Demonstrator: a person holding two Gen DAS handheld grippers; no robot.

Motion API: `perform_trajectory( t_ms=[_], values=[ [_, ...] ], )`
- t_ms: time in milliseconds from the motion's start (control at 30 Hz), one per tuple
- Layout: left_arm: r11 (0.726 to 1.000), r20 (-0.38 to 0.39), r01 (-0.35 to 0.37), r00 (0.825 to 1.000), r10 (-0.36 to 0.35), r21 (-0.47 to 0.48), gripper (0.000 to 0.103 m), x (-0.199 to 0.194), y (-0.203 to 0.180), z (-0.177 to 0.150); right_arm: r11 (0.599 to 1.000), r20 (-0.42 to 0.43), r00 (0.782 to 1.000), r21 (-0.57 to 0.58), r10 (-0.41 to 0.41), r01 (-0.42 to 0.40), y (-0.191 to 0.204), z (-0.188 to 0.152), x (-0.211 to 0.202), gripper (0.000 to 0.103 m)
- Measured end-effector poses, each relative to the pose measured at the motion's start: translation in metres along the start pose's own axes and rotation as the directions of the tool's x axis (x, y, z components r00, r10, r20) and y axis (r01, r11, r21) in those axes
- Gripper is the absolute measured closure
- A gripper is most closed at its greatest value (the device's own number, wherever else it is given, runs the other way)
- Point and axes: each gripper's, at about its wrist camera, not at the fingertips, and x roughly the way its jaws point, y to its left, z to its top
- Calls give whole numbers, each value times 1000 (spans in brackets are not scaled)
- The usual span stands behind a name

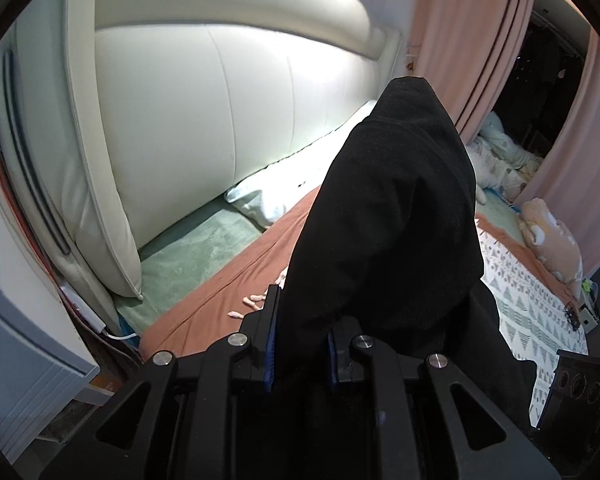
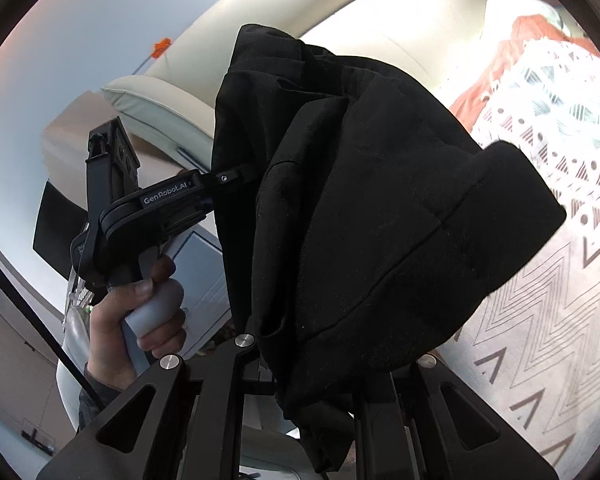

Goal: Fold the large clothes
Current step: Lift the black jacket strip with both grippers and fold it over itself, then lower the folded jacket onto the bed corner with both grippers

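A large black garment [image 1: 388,220] is held up above the bed by both grippers. My left gripper [image 1: 302,344] is shut on a fold of it, the cloth bunched between the blue-padded fingers and rising in front of the camera. In the right wrist view the same garment [image 2: 360,220] drapes over my right gripper [image 2: 312,364], whose fingertips are hidden under the cloth. The left gripper [image 2: 236,174] shows there too, held by a hand [image 2: 140,320], its fingers clamped into the garment's left edge.
The bed has an orange sheet [image 1: 220,288], a green blanket [image 1: 196,248], a patterned white cover [image 1: 536,304] and a cream padded headboard [image 1: 220,100]. A plush toy [image 1: 552,244] lies at the far right by pink curtains [image 1: 468,40]. A grey nightstand [image 1: 24,360] stands left.
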Motion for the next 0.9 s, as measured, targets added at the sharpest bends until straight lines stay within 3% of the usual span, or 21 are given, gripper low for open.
perform_trajectory(
  t_ms=[233,600,667,733,833,900],
  values=[
    [1000,-82,-20,996,19,-10,83,74,7,10,997,-60,998,74,-23,27,-70,17,25,94],
    [999,-207,-31,977,38,41,83,168,-17,29,983,-50,998,173,-50,58,-154,31,25,94],
    [999,-237,-25,971,33,34,69,185,-14,26,977,-47,997,198,-67,75,-170,25,23,94],
    [998,-223,-65,972,69,27,54,191,-9,21,970,-59,994,218,-92,103,-182,15,28,94],
    [998,-204,-58,977,53,-17,31,185,0,12,955,-103,982,235,-161,181,-198,3,42,94],
    [997,-189,-64,980,56,-39,30,178,6,4,952,-113,982,252,-151,175,-205,-1,46,94]
  ],
)
